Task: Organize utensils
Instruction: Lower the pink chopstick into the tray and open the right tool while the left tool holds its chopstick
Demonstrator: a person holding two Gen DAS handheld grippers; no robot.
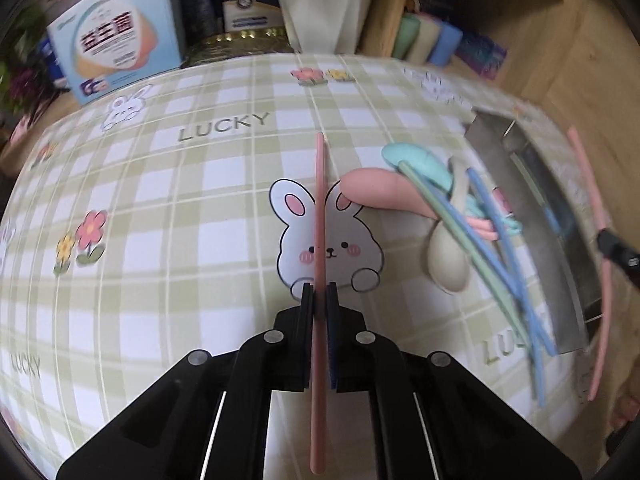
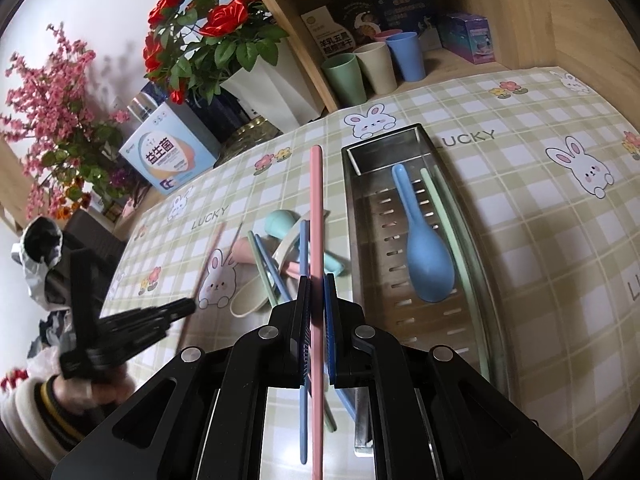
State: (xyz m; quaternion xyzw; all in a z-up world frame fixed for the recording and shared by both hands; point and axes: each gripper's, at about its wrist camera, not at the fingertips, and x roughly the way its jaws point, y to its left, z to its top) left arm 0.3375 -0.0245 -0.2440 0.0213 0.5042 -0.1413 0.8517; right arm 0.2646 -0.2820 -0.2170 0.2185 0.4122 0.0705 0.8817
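Pink chopsticks all round: the left gripper (image 1: pixel 319 292) jaws are clenched on one pink chopstick (image 1: pixel 319 208), the right gripper (image 2: pixel 317 284) on another (image 2: pixel 316 216). Only the right wrist view shows inside the steel tray (image 2: pixel 404 132) at 1 o'clock: blue spoon (image 2: pixel 428 256), green chopsticks (image 2: pixel 448 216). Utensil pile (image 1: pixel 460 216) sits on the worktop (image 1: pixel 160 280) at 3 o'clock in the left view.

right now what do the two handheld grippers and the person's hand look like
Both the left gripper and right gripper are matte black plastic with angular linkage arms, round silver pivot pins and flat parallel fingers; blue pads line the inner faces. The hand wears a ring, with a cream cuff banded dark and yellow.
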